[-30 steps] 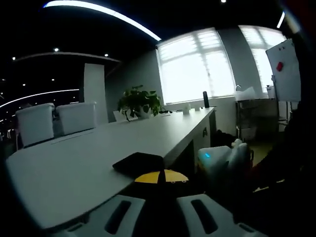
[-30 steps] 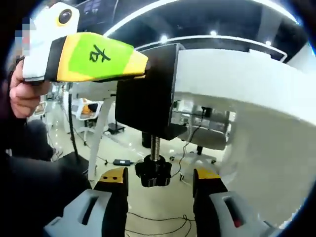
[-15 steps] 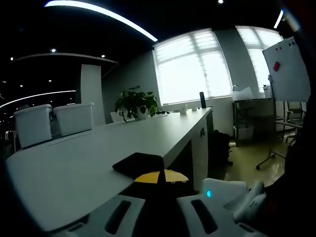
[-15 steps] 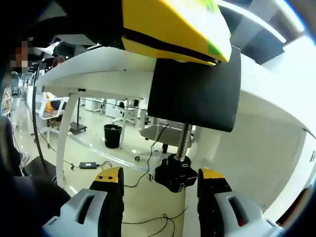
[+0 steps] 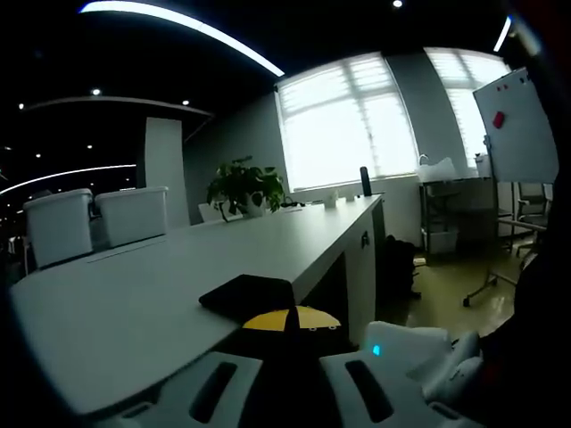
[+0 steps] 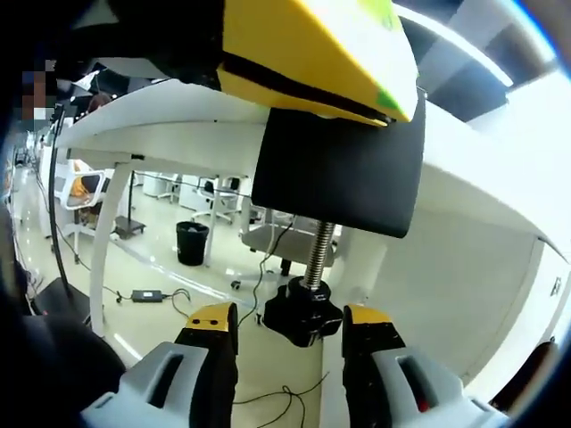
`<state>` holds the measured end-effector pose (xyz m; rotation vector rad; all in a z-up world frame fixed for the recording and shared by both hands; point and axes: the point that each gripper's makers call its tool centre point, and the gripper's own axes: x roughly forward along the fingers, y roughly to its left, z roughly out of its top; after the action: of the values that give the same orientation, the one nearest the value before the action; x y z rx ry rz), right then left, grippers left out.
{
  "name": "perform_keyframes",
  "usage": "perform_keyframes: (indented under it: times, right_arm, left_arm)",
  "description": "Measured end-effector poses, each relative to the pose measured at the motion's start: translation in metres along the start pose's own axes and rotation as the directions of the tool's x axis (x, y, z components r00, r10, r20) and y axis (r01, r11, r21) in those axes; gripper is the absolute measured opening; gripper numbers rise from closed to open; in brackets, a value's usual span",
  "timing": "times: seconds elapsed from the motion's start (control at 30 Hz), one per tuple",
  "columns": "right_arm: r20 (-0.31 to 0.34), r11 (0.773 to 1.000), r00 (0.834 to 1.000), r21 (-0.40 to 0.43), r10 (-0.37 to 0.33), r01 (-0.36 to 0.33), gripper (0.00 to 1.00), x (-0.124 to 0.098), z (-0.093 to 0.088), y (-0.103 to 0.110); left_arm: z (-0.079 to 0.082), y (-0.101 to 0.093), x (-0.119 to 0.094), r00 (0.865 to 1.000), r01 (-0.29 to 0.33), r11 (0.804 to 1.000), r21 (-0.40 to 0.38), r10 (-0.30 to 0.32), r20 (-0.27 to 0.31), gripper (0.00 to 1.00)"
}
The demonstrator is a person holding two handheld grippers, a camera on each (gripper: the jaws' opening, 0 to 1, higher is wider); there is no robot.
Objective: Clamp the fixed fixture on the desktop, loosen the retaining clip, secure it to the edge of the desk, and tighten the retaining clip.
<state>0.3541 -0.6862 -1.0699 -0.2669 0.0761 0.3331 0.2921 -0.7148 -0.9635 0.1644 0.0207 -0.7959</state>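
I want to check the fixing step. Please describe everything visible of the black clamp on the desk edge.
The clamp is a matte black C-shaped bracket hooked over the white desk edge. A threaded metal screw runs down from its underside to a black lobed knob. The right gripper has its jaws on either side of the knob; contact is unclear. The left gripper, yellow-tipped, holds the clamp's top; that flat black top lies on the desktop.

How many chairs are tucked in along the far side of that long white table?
2 in sight: one white chair near the table's end, and a second chair right beside it, nearer the window. More could be hidden farther along, behind the plant.
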Motion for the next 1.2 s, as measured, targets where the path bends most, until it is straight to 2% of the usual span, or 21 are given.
perform_keyframes:
  times: [0.17, 0.23, 0.33, 0.4, 0.53, 0.57, 0.7, 0.8, 0.9, 1.07, 1.2]
  right_arm:
    - [-0.001, 1.000, 1.000, -0.002, -0.020, 0.020, 0.31, 0.000, 0.000, -0.005]
    - [-0.009, 0.997, 1.000, -0.070, -0.026, 0.026, 0.24, -0.002, 0.001, -0.011]
    - [-0.018, 0.998, 0.999, -0.050, -0.033, 0.032, 0.18, -0.004, -0.004, -0.012]
    - [-0.011, 0.999, 1.000, -0.036, -0.020, 0.020, 0.19, -0.005, -0.004, -0.010]
    - [0.005, 1.000, 1.000, -0.003, -0.006, 0.006, 0.47, -0.004, 0.001, -0.005]
    - [0.011, 1.000, 1.000, 0.008, -0.005, 0.004, 0.48, -0.004, 0.003, -0.004]
    - [0.020, 0.999, 1.000, 0.032, -0.009, 0.008, 0.46, -0.003, 0.004, -0.005]
    - [0.035, 0.999, 0.999, 0.052, -0.015, 0.013, 0.40, -0.004, 0.009, -0.006]
    - [0.053, 0.998, 0.998, 0.061, -0.016, 0.012, 0.38, -0.006, 0.014, -0.005]
    - [0.051, 0.995, 0.998, 0.091, -0.039, 0.034, 0.28, -0.004, 0.013, -0.009]
    - [0.047, 0.993, 0.998, 0.115, -0.029, 0.023, 0.28, -0.003, 0.011, -0.007]
  left_arm:
    - [0.001, -0.001, 0.001, 1.000, 0.001, 1.000, 0.000, -0.001, 0.003, 0.01]
    - [0.001, -0.002, 0.001, 1.000, -0.002, 1.000, 0.011, 0.002, 0.001, 0.01]
    - [0.001, -0.001, 0.002, 1.000, -0.005, 1.000, 0.012, 0.004, 0.005, 0.01]
    - [0.002, -0.001, 0.002, 1.000, -0.004, 1.000, 0.012, 0.004, 0.006, 0.01]
    - [0.002, -0.001, 0.003, 1.000, -0.006, 1.000, 0.013, 0.006, 0.002, 0.01]
    - [0.002, 0.000, 0.003, 1.000, -0.006, 1.000, 0.014, 0.006, 0.002, 0.01]
    - [0.002, 0.001, 0.005, 1.000, -0.008, 1.000, 0.016, 0.008, -0.003, 0.01]
    - [0.001, 0.001, 0.005, 1.000, -0.008, 1.000, 0.016, 0.008, -0.002, 0.01]
    - [0.001, 0.001, 0.005, 1.000, -0.008, 1.000, 0.016, 0.008, -0.003, 0.01]
    - [0.001, 0.002, 0.006, 1.000, -0.007, 1.000, 0.017, 0.007, -0.003, 0.01]
    - [0.001, 0.002, 0.006, 1.000, -0.005, 1.000, 0.017, 0.005, -0.003, 0.01]
